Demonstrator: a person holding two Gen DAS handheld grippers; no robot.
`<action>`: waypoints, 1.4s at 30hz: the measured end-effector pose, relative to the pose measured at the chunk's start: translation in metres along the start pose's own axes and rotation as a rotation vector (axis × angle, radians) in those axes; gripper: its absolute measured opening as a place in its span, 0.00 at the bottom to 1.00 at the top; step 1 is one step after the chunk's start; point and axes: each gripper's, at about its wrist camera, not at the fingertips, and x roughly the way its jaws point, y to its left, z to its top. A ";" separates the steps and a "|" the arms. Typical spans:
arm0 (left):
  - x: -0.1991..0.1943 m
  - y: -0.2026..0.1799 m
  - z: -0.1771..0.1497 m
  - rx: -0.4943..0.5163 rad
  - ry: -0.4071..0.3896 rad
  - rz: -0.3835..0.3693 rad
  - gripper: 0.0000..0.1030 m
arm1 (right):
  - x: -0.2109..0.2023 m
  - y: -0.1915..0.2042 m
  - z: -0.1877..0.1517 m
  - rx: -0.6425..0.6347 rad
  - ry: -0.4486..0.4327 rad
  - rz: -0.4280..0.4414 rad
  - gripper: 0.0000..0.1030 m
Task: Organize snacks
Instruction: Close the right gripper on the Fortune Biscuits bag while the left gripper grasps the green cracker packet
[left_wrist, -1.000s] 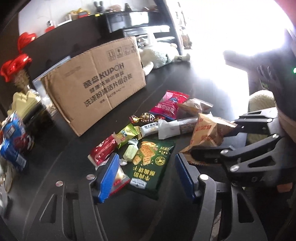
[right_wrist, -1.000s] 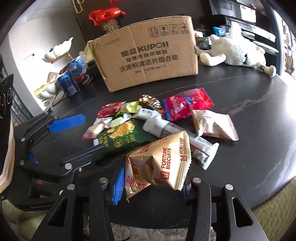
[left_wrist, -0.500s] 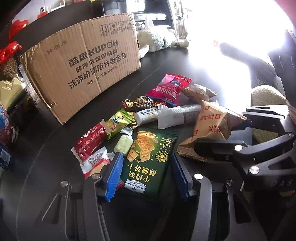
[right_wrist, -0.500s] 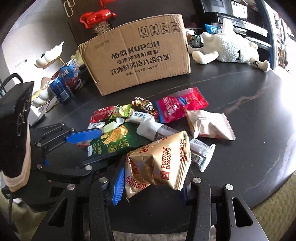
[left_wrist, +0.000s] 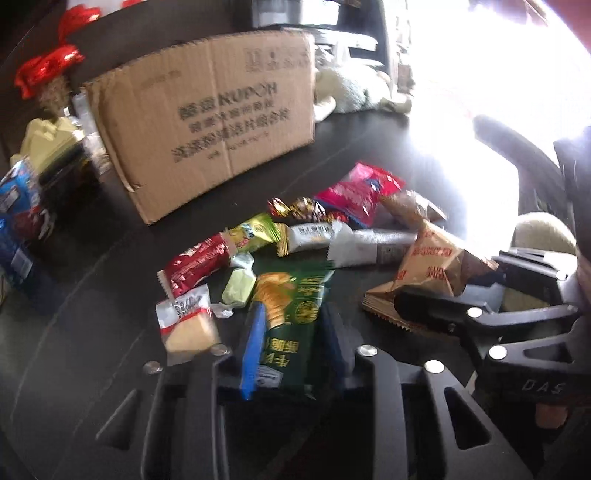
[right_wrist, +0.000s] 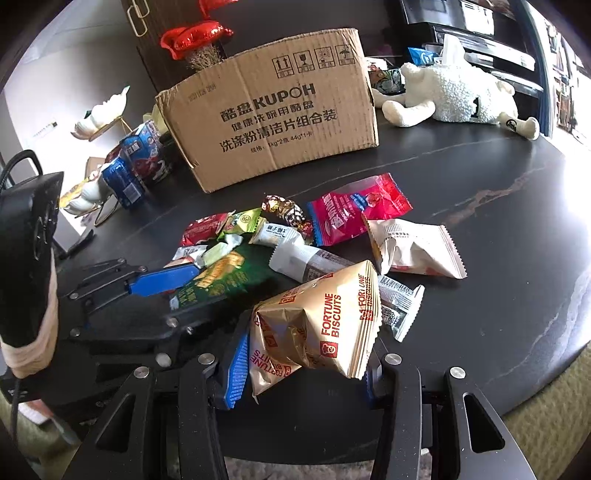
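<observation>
A: Change noted since half a second back: the left gripper (left_wrist: 291, 343) has drawn its fingers (left_wrist: 251, 350) in from either side of the green pack (left_wrist: 291, 314) and now clamps it by its near end.

B: Confirmed. The pack is pinched narrow between the blue pads. Does it sit on the bench (right_wrist: 480, 177)?

A: Its far end lies among the other snacks on the bench; whether the near end is lifted, I cannot tell.

B: Right gripper (right_wrist: 301, 363)?

A: Unchanged. Fingers closed on the gold biscuit bag (right_wrist: 317, 325), held clear above the bench at its near edge, just right of the left gripper.

B: Remaining snacks?

A: Loose in a cluster: red pack (right_wrist: 354, 214), white pouch (right_wrist: 410, 247), long white bar (right_wrist: 314, 258), foil sweets (right_wrist: 284, 210), yellow-green sachet (left_wrist: 258, 230), dark red sachet (left_wrist: 195, 264), pale green sweet (left_wrist: 238, 290).

B: The box (right_wrist: 273, 110)?

A: Cardboard, upright behind the cluster, apart from it. A plush toy (right_wrist: 458, 99) lies to its right, blue cans (right_wrist: 136, 162) to its left.
</observation>
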 end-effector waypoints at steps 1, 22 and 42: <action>-0.001 -0.001 0.000 -0.007 0.003 0.001 0.18 | -0.002 0.000 0.000 0.000 -0.006 0.003 0.47; 0.009 0.007 0.009 0.070 0.079 -0.022 0.51 | 0.003 0.013 0.007 -0.025 -0.005 -0.008 0.47; -0.030 0.010 0.013 -0.099 0.002 0.000 0.45 | -0.020 0.014 0.014 -0.047 -0.072 -0.016 0.47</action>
